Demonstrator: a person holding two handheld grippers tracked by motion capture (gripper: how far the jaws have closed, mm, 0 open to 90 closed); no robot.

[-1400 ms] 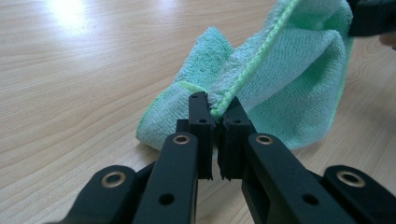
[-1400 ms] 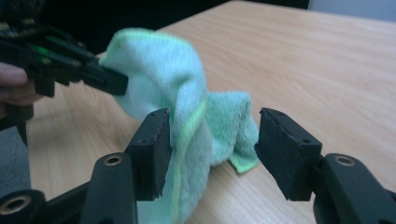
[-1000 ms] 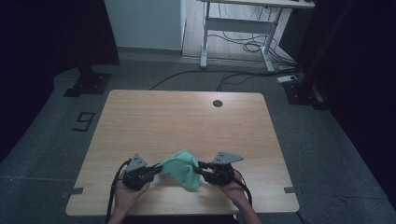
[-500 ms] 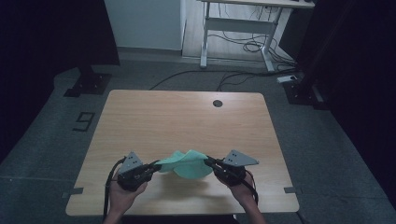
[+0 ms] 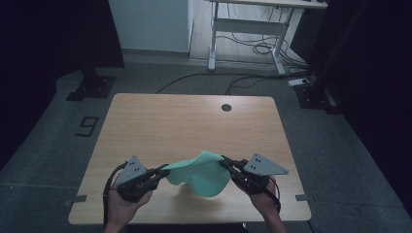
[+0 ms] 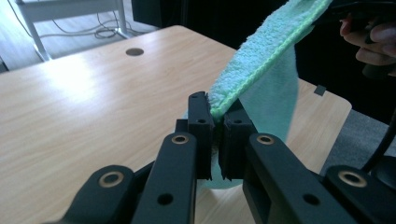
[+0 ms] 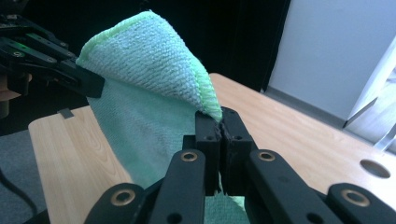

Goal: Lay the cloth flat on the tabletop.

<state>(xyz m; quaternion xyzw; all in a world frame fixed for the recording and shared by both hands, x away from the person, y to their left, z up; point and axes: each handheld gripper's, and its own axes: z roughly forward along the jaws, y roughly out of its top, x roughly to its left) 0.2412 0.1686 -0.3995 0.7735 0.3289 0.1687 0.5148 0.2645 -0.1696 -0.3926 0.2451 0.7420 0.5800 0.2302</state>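
I hold a green cloth (image 5: 200, 171) up between my two grippers, off the table (image 5: 194, 121) near its front edge. My left gripper (image 5: 162, 171) has its jaws closed on one corner of the cloth; in the left gripper view (image 6: 215, 122) the bright green hem runs straight out of the pinch and climbs away toward my other hand (image 6: 369, 35), far up and to the right. My right gripper (image 5: 225, 162) is clamped on the opposite corner — in the right gripper view (image 7: 219, 122) the terry folds over just above the jaws and hangs down in front of them, with the left gripper (image 7: 86, 84) gripping the far edge off to the upper left.

Between the two grips the cloth arches upward and its middle sags in a loose pouch below them, casting a shadow on the wood beneath.

Ahead of both grippers the table is bare wood, with a round cable hole (image 5: 226, 107) near its far edge. On the floor, well off to the left of my left gripper, a taped mark (image 5: 86, 126) reads like a 9 — the sole writing I can make out.
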